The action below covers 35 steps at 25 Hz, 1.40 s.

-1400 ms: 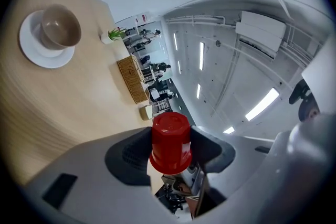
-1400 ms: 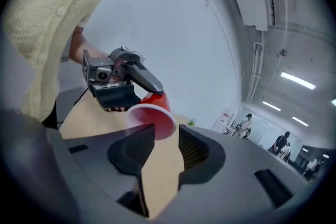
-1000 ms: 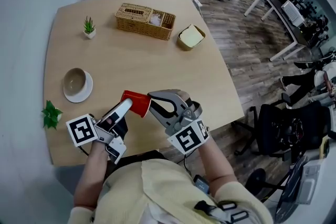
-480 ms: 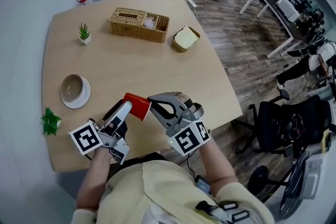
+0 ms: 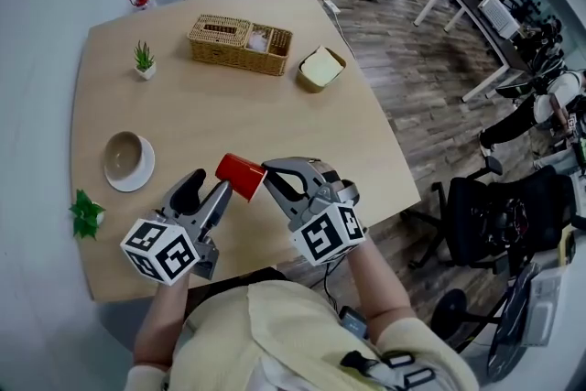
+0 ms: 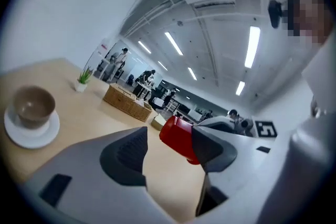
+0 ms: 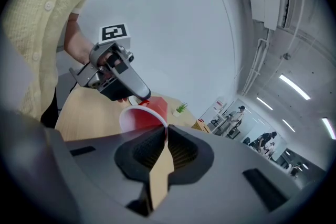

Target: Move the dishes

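Two grippers meet over the near edge of a light wooden table [image 5: 275, 105]. Far left, by the near edge: small leafy green plant [image 5: 87, 211]. Right of it, a brown bowl [image 5: 124, 153] sits on a white saucer [image 5: 133, 183], well apart from the grippers.

Left gripper [image 5: 205, 190]: jaws spread wide and have just been opening; the pads press nothing. The red cup [image 5: 240, 175] is just past its tips, close by its right jaw; contact unclear. The cup is tipped on its side, held off the tabletop between the two grippers, mouth toward the right one.

Right gripper [image 5: 266, 169]: jaws have just been closing and are now narrow, pinched on the cup's rim wall.

Far side of the table, left to right: potted plant [image 5: 144, 59], wicker basket [image 5: 240, 43], round yellowish dish [image 5: 320, 68] near the right edge. Right of the table: wood floor and a black office chair [image 5: 494, 220].
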Each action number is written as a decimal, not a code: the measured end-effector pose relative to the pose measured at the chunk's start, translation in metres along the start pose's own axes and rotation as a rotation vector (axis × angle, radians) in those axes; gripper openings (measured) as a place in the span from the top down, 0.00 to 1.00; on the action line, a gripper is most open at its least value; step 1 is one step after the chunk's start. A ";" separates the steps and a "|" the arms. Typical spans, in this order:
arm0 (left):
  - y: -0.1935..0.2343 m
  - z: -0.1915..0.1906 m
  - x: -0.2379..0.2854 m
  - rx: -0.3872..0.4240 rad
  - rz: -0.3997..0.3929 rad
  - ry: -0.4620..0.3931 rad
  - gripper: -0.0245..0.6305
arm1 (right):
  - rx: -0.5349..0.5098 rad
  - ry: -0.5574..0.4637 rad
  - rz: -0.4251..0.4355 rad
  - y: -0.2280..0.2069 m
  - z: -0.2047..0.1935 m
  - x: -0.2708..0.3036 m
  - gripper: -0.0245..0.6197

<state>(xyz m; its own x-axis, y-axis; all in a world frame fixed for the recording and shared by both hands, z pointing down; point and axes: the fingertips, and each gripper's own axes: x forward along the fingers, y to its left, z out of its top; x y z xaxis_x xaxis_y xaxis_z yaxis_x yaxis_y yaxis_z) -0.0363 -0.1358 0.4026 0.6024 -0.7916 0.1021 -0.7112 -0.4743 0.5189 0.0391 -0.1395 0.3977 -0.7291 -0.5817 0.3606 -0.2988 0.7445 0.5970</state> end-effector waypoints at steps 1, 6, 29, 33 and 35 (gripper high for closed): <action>0.000 -0.002 0.000 0.081 0.024 0.012 0.58 | 0.006 0.014 0.005 0.000 -0.003 0.001 0.91; 0.003 -0.011 0.001 0.333 0.091 0.073 0.58 | 0.051 0.108 0.053 -0.001 -0.014 0.004 0.91; 0.014 -0.041 -0.004 0.650 0.160 0.232 0.58 | -0.249 0.674 0.517 -0.012 -0.105 0.001 0.91; 0.016 -0.042 -0.007 0.615 0.158 0.235 0.58 | -0.312 0.766 0.631 -0.003 -0.120 0.003 0.91; 0.018 -0.043 -0.008 0.595 0.162 0.235 0.58 | -0.322 0.824 0.687 -0.001 -0.128 0.003 0.91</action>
<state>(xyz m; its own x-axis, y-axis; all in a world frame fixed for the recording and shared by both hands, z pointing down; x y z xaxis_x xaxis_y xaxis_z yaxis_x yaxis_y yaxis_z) -0.0382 -0.1215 0.4477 0.4863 -0.7977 0.3566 -0.8377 -0.5417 -0.0696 0.1160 -0.1837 0.4895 -0.0114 -0.2084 0.9780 0.2707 0.9409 0.2037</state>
